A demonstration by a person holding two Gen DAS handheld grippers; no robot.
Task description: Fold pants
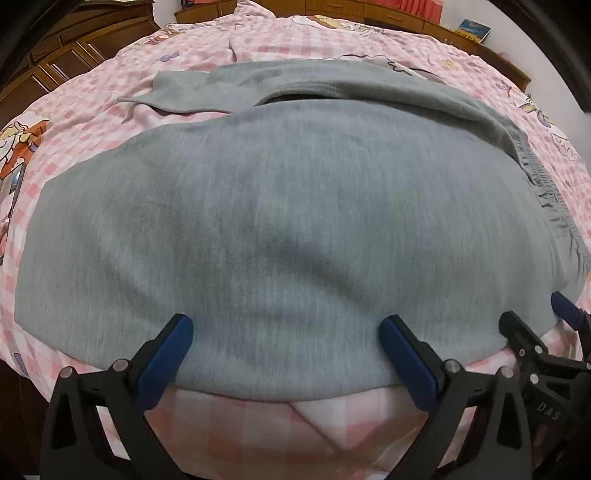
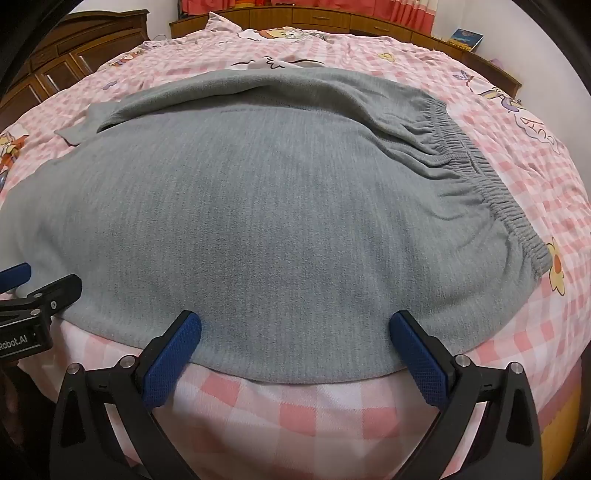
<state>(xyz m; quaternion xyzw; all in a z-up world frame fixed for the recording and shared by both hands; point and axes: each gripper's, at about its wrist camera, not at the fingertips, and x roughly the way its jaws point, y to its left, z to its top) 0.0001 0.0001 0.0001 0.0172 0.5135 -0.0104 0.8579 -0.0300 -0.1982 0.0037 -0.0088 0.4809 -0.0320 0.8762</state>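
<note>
Grey pants point(image 1: 288, 206) lie spread on the pink checked bedspread point(image 1: 236, 435), one leg folded over the other, with the gathered elastic waistband point(image 2: 491, 177) to the right. My left gripper point(image 1: 286, 332) stands wide open over the near edge of the pants, its blue pads point(image 1: 166, 354) apart with only flat cloth between them. Further right along that same near edge my right gripper point(image 2: 295, 328) is likewise wide open, gripping nothing. The right gripper's fingers point(image 1: 565, 306) show at the lower right of the left wrist view, and the left gripper's fingers point(image 2: 14, 275) at the left of the right wrist view.
The bedspread point(image 2: 517, 332) reaches to a wooden headboard point(image 2: 332, 18) at the back. A dark wooden wardrobe point(image 1: 74, 48) stands at the left. A book point(image 2: 466, 38) rests on the ledge at the back right. The bed's near edge drops away just below the grippers.
</note>
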